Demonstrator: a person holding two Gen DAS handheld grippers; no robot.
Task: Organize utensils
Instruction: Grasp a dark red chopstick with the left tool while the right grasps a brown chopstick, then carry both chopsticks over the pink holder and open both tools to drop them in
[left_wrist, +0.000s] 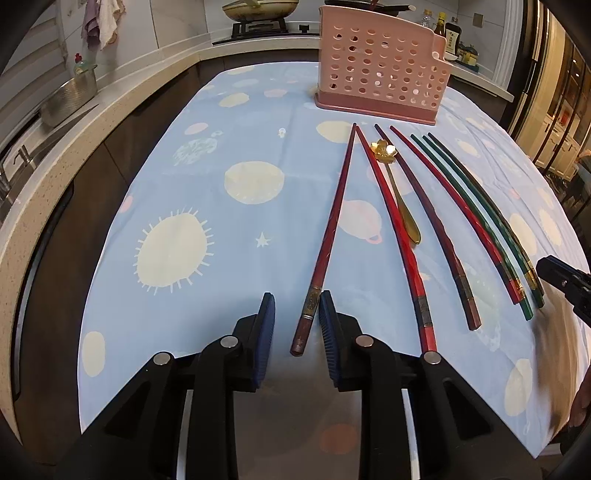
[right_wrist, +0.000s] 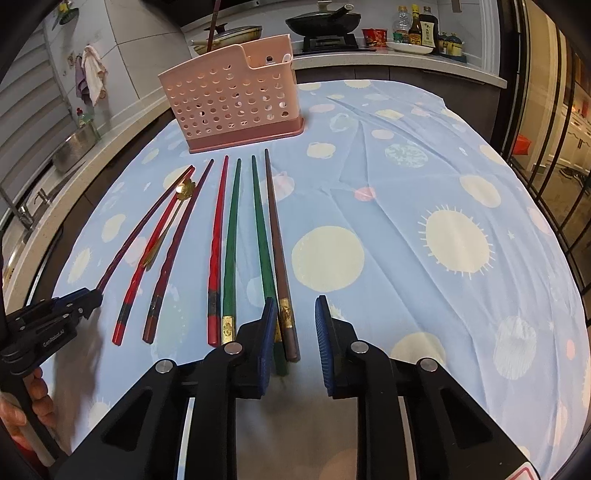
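Several chopsticks lie side by side on the blue patterned tablecloth (left_wrist: 207, 221), in front of a pink perforated utensil holder (left_wrist: 380, 70). My left gripper (left_wrist: 297, 299) is open, its fingers on either side of the butt end of the leftmost dark red chopstick (left_wrist: 332, 229). A gold flower-handled spoon (left_wrist: 397, 192) lies between the red chopsticks. My right gripper (right_wrist: 295, 306) is open over the butt end of the brown chopstick (right_wrist: 277, 236), next to two green chopsticks (right_wrist: 231, 236). The holder also shows in the right wrist view (right_wrist: 232, 99), as does the left gripper (right_wrist: 74, 302).
A kitchen counter (left_wrist: 92, 122) with a metal pot and a sink runs along the left. A stove with pans (right_wrist: 325, 22) and sauce bottles (right_wrist: 421, 26) stand behind the table. The cloth (right_wrist: 443, 221) stretches to the right.
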